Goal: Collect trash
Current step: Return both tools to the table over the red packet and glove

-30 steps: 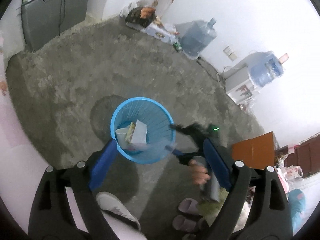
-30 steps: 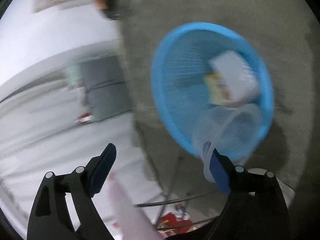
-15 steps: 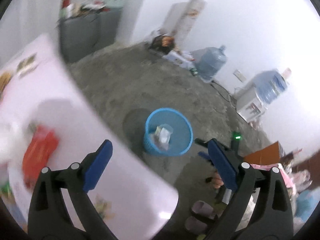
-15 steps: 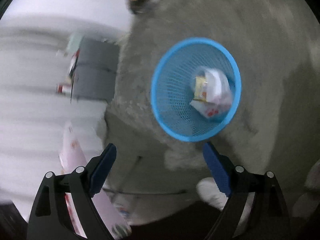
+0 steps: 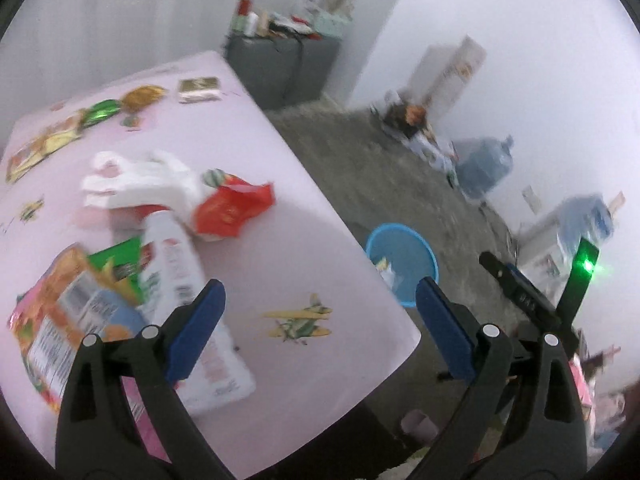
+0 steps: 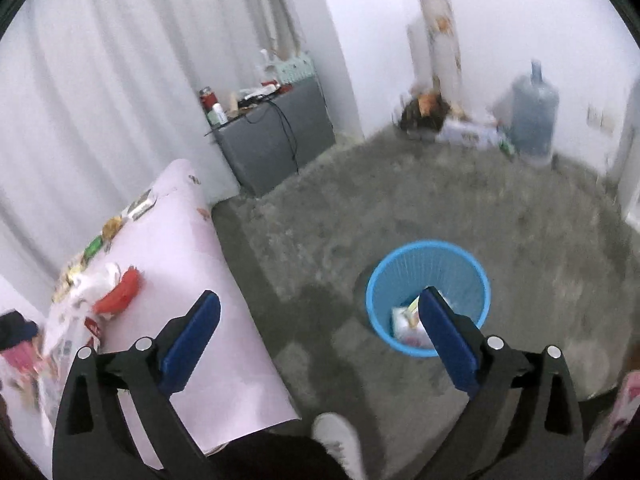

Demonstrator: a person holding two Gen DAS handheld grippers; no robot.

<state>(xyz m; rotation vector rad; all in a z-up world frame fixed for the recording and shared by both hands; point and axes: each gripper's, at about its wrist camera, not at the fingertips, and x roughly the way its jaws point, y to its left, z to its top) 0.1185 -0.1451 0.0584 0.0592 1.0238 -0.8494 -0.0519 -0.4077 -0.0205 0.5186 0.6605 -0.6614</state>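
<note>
Left gripper (image 5: 316, 304): jaws spread wide, nothing between the blue pads. It points down over the near corner of the pink table (image 5: 280, 208). Right gripper (image 6: 320, 312): jaws opening, with nothing between them; it points down at the grey floor (image 6: 460, 208) between the table edge and the blue basket (image 6: 428, 256).

Trash on the table, left wrist view:
- a white plastic bottle (image 5: 176, 264) lying on its side, its lower end just behind the left pad;
- a red wrapper (image 5: 232, 208) near the table's middle, touching a crumpled white plastic bag (image 5: 136, 184);
- a green packet (image 5: 120, 264) and an orange printed packet (image 5: 68, 320) at the left, overlapping each other beside the bottle;
- several small flat wrappers (image 5: 140, 98) along the far edge.

The blue basket stands upright on the floor, apart from the table corner. It holds pale wrappers and paper at its bottom (image 6: 408, 320). In the right wrist view the right pad overlaps the basket's near rim.

A white shoe (image 6: 340, 440) shows at the lower edge of the right wrist view. A grey cabinet (image 6: 276, 136) stands against the curtained wall, and a water jug (image 6: 532, 112) stands at the far wall. Both views are motion-blurred.
</note>
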